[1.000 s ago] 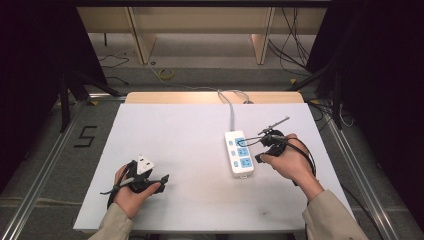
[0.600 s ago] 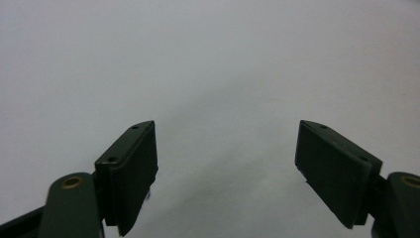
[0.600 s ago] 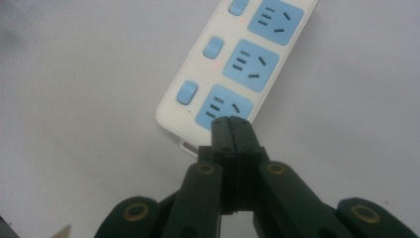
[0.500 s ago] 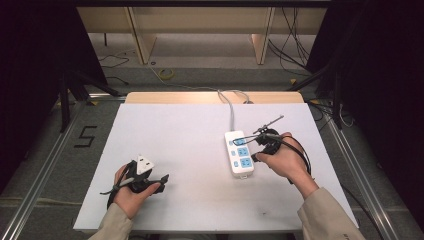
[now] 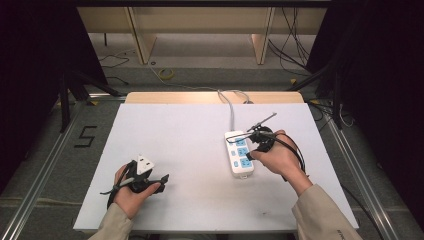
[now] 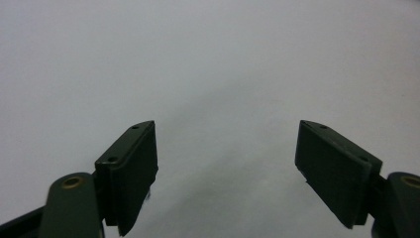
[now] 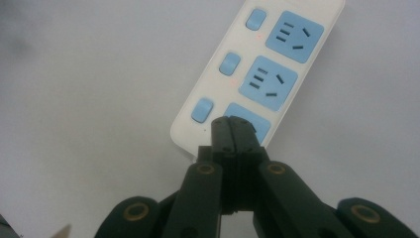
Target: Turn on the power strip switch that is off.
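Right tongs (image 7: pixel 233 124), closed, seemingly touch the glossy rectangular power strip (image 7: pixel 257 74).

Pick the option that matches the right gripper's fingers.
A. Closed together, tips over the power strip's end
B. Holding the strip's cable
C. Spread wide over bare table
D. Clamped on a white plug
A: in the right gripper view the right gripper has its fingers pressed together, tips over the power strip at its near end.

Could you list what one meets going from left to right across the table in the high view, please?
Left hand-held gripper → bare white table → power strip → right hand-held gripper, its tips at the strip's near end.
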